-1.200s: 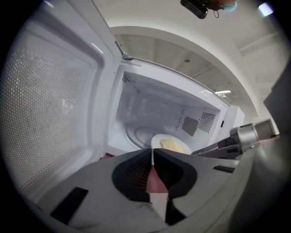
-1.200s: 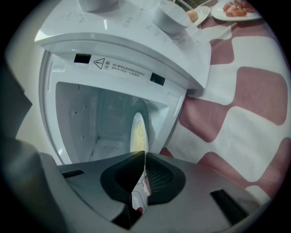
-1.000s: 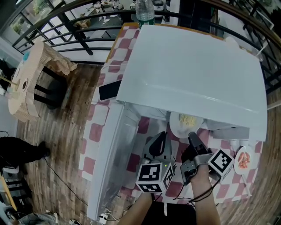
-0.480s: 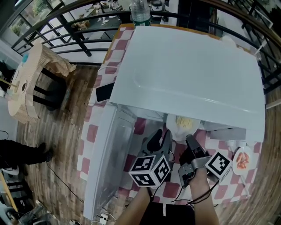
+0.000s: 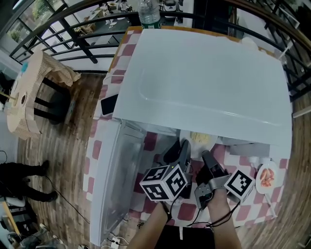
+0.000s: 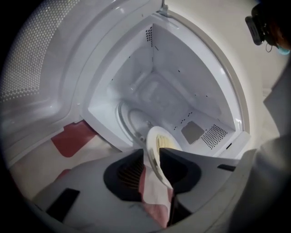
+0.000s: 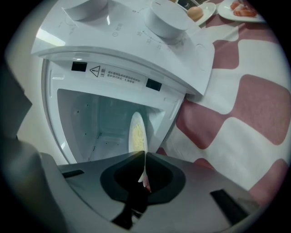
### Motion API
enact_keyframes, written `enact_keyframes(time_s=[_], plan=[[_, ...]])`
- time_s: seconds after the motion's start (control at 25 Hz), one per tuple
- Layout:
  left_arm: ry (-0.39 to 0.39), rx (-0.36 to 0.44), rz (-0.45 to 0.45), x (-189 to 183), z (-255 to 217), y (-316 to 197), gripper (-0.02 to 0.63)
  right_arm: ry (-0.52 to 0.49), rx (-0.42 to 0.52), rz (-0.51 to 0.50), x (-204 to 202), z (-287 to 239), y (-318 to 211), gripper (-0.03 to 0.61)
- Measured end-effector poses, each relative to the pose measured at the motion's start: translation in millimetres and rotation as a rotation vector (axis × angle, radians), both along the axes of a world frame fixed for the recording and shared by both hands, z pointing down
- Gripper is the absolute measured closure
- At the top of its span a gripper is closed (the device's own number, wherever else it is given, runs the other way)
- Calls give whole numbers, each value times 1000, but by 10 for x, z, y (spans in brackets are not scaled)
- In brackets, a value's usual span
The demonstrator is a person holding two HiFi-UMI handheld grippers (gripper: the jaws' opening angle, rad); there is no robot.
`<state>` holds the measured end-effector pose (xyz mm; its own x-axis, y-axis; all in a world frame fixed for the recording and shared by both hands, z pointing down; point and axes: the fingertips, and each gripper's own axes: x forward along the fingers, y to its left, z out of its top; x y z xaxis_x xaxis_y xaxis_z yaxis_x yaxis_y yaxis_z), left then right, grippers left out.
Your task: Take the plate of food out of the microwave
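A white plate of yellow food (image 5: 201, 140) sits at the mouth of the white microwave (image 5: 204, 73), whose door (image 5: 114, 180) hangs open to the left. My right gripper (image 5: 206, 158) is shut on the plate's near rim; in the right gripper view the thin plate (image 7: 137, 132) stands edge-on, pinched between the jaws of the right gripper (image 7: 144, 157). My left gripper (image 5: 182, 148) is at the plate's left rim. Its jaws have just been closing, and the plate (image 6: 155, 140) lies between them with a gap still showing on one side of the left gripper (image 6: 150, 154).
A red-and-white chequered cloth (image 5: 187, 211) covers the table. A small plate of red food (image 5: 266, 177) lies right of the microwave, a dark phone (image 5: 109, 103) to its left, and a bottle (image 5: 149, 12) behind it. The control dial (image 7: 168, 20) is above the opening.
My left gripper has rolled and moved forward, so the plate's left rim is now between its jaws. The right gripper has kept its hold and stayed in place.
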<state>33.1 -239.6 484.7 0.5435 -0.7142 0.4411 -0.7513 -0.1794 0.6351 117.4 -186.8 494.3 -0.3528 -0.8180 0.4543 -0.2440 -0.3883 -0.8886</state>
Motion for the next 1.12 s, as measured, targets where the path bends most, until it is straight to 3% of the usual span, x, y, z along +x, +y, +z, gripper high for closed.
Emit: enact_keyframes(time_s=[0.2, 0.56, 1.12], plan=[[-4, -11, 15, 54, 35, 9, 519, 13, -4, -7, 6, 25, 5, 565], [108, -72, -22, 28, 59, 16, 565, 65, -28, 29, 113, 99, -4, 525], [86, -57, -18, 3, 50, -13, 563, 202, 4, -19, 195, 67, -100, 541]])
